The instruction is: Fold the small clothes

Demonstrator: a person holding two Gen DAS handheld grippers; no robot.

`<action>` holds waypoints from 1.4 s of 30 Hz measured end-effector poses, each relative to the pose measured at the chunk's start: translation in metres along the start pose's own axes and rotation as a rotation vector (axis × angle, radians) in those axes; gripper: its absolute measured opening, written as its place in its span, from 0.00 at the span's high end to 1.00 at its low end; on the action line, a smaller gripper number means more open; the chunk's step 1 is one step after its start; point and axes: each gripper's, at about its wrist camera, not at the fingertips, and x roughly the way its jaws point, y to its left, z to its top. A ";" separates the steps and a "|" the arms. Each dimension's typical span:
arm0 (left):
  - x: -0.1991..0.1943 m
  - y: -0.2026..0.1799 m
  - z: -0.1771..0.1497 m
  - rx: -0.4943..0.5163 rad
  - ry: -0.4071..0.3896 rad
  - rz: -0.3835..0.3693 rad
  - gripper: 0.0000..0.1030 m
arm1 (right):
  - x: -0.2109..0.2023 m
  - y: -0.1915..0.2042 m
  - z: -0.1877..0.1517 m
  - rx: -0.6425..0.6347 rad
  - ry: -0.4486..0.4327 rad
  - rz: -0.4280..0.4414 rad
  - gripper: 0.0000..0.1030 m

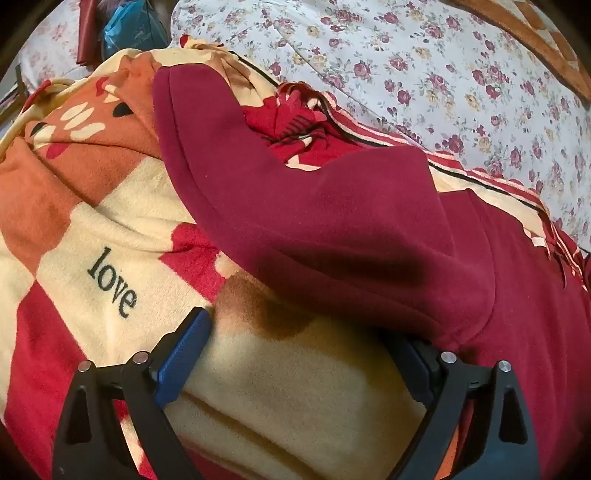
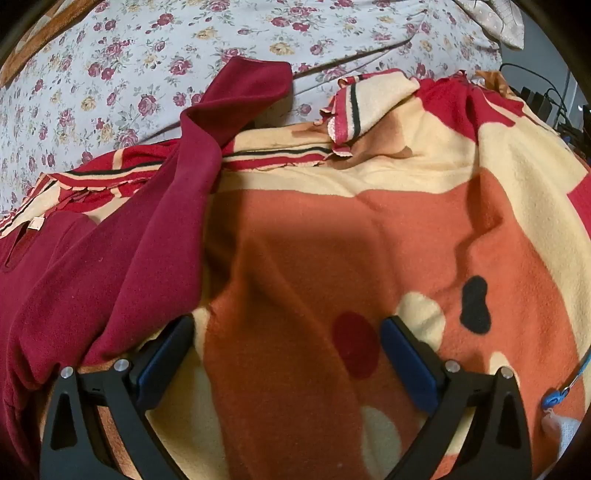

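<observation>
A maroon long-sleeved fleece top [image 1: 332,221] lies on a patterned blanket; one sleeve runs up and left in the left wrist view. In the right wrist view the top [image 2: 122,266] lies at the left with its other sleeve stretching up onto the sheet. My left gripper [image 1: 306,339] is open; its right finger sits under the edge of the maroon sleeve, the left finger over bare blanket. My right gripper [image 2: 288,339] is open and empty over the orange part of the blanket, just right of the top.
The red, cream and orange blanket [image 1: 110,240] with the word "love" covers the bed, over a floral sheet [image 1: 443,74]. A blue bag [image 1: 129,26] lies far back left. Cables [image 2: 554,96] and a blue cord [image 2: 569,380] are at the right edge.
</observation>
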 end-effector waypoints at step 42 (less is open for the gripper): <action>-0.140 0.003 -0.137 0.330 0.134 -0.144 0.46 | -0.318 0.133 -0.103 -0.379 0.055 0.719 0.00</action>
